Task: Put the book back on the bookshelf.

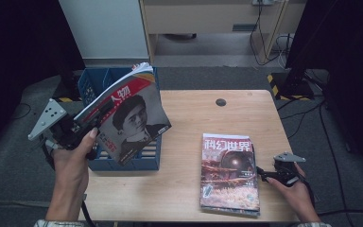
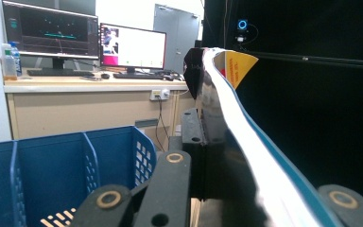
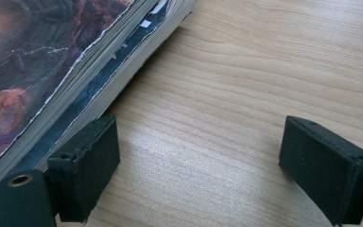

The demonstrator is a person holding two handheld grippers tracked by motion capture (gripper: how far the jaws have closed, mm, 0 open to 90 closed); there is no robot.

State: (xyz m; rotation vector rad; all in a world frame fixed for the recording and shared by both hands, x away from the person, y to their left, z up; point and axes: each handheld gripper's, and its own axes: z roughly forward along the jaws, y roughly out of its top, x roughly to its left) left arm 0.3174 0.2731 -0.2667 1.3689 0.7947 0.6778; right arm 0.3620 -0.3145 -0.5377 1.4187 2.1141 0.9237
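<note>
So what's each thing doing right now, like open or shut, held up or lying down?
Left tongs: shut on the portrait magazine.
Portrait magazine: closed, held up tilted above the blue file box.
Blue file box: standing on the table's left edge.
Right tongs: open, nothing between them.
Magazine stack: lying flat on the table, covers closed.

Our left hand (image 1: pixel 73 149) reaches in from the bottom left, forearm rising straight up the high view, fingers wrapped around the left gripper (image 1: pixel 96 124). Its 2 jaws point toward the right and are clamped tight on a magazine (image 1: pixel 125 118), which we carry tilted in the air. Our right hand (image 1: pixel 295 189) sits low at the bottom right, holding the right gripper (image 1: pixel 261 174) pointed left. Its 2 jaws stand wide apart with nothing between the pads (image 3: pixel 87 165).
</note>
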